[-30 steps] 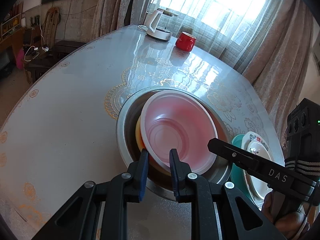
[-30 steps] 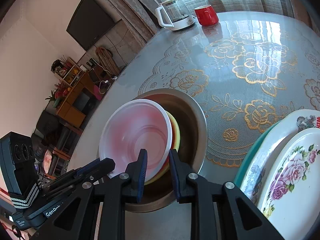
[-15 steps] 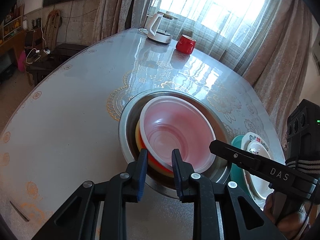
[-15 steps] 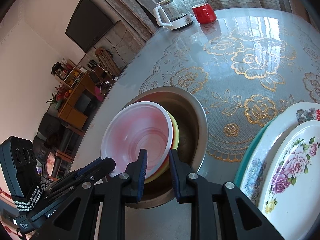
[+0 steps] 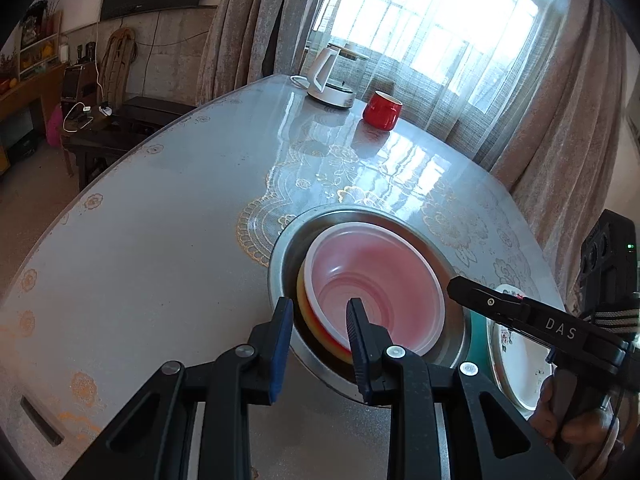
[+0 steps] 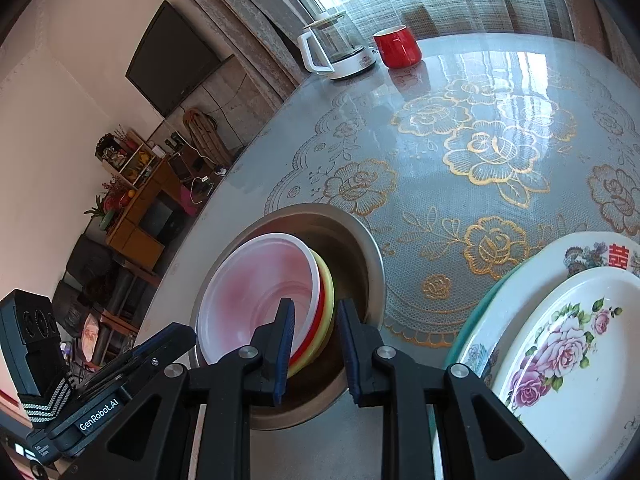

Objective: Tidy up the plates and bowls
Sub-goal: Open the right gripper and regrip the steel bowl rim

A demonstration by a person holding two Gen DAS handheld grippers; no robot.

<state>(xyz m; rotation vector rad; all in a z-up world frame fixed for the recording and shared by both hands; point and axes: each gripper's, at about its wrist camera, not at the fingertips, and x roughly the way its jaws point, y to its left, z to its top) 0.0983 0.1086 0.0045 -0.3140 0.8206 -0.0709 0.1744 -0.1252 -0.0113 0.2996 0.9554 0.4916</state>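
A: What carries it all?

B: One round table (image 6: 500,92) under a gold-flowered cloth. The biggest thing on it is one steel basin (image 6: 362,240) near the near edge, with three nested bowls leaning in it: a pale pink bowl (image 6: 256,300) on top, a red bowl (image 6: 316,320) under it and a yellow bowl (image 6: 329,300) lowest.

A: Does the left wrist view show the same?

B: It shows the basin (image 5: 288,248) and pink bowl (image 5: 376,276) from the other side, but only slivers of the plates. The right wrist view shows the plate stack at the table's right edge: a rose-patterned plate (image 6: 572,352) on a plate with red characters (image 6: 560,256), on a teal plate (image 6: 476,320). Three plates.

A: At the far edge?

B: One white kettle (image 6: 336,48) and one red mug (image 6: 398,46), side by side.

A: The grippers?

B: The left gripper (image 5: 318,312) has its jaws opening; the bowl rims show in the gap, and the pads stand apart from them. The right gripper (image 6: 314,312) has its jaws a little apart over the red and yellow rims, clamped on nothing.
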